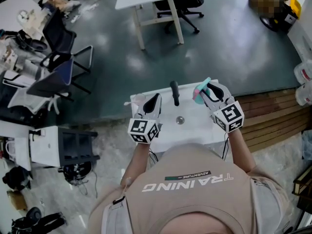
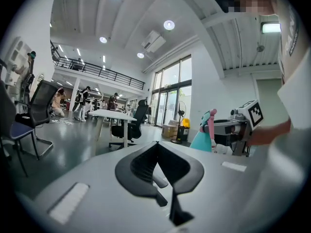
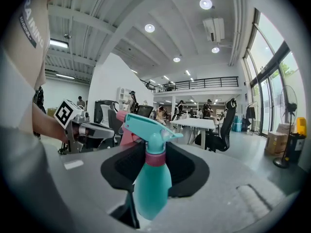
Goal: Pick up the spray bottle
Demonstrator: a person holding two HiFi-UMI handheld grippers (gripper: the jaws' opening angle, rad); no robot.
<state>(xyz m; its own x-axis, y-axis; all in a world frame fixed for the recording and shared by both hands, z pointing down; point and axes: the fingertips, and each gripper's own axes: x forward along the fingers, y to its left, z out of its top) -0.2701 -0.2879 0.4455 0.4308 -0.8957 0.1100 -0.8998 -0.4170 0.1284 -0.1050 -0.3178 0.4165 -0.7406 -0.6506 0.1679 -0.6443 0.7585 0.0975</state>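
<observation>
Your right gripper [image 1: 214,94] is pinching the bottle [image 3: 151,178] between its 2 jaws, spray head poking beyond their tips. Aim at squeezing evenly and holding it upright. Your left gripper [image 2: 158,166] is sitting with jaws pressed together, empty.

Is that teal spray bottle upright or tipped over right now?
Upright, roughly: the spray bottle has its nozzle on top and body below, held between the right gripper's jaws.
</observation>
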